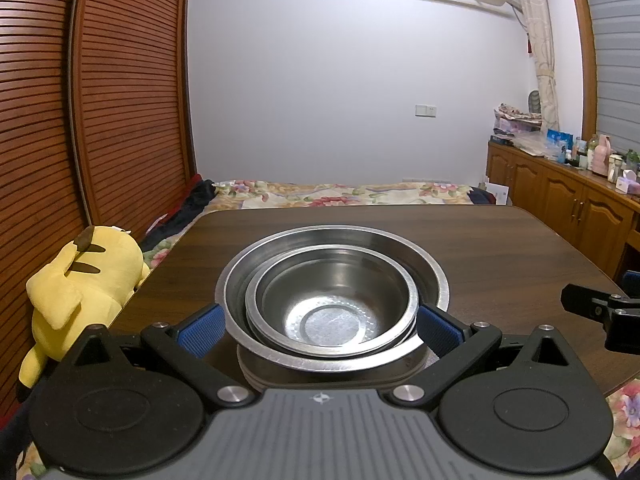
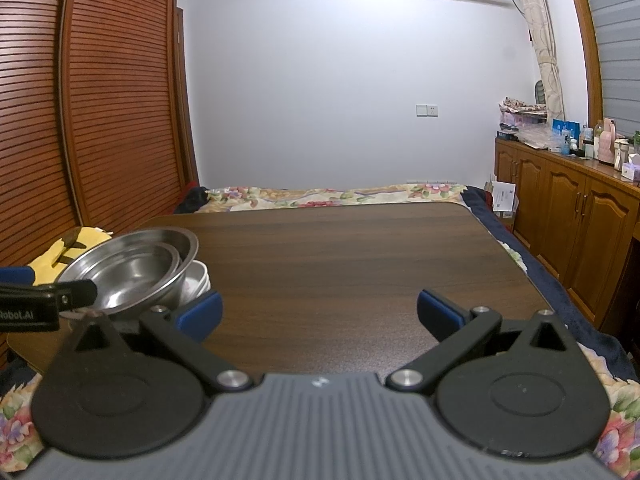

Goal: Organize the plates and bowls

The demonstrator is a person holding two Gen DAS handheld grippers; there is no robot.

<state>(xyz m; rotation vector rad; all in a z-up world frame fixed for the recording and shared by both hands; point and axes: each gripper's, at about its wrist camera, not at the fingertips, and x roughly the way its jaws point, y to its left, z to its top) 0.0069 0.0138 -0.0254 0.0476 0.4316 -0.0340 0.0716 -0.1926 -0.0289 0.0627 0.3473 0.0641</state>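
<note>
**Steel bowls nested, left gripper straddling the stack**

A stack of dishes sits on the dark wooden table, toward its left side, with a yellow plush toy just beyond the table's left edge. A smaller steel bowl rests inside a larger steel bowl, and both sit on white dishes — seen only as a sliver from the right wrist camera, so their number cannot be told.

The left gripper faces the stack head-on, its blue-padded fingers spread wide to either side of the larger bowl's near rim. The pads lie just beside the rim; whether they touch it cannot be told, and they are not clamped on it. The stack lies straight ahead between the fingers, its round form offering no long axis — any grip would fall across the width of the rim.

The right gripper hovers over bare tabletop with its fingers spread apart and nothing between them. The stack lies well off to its left, so the left hand is plainly the nearer. Judged from how things lie, the bowls are already nested and the sorting looks close to done; if the stack is to be shifted, the left fingers need only close inward.
</note>
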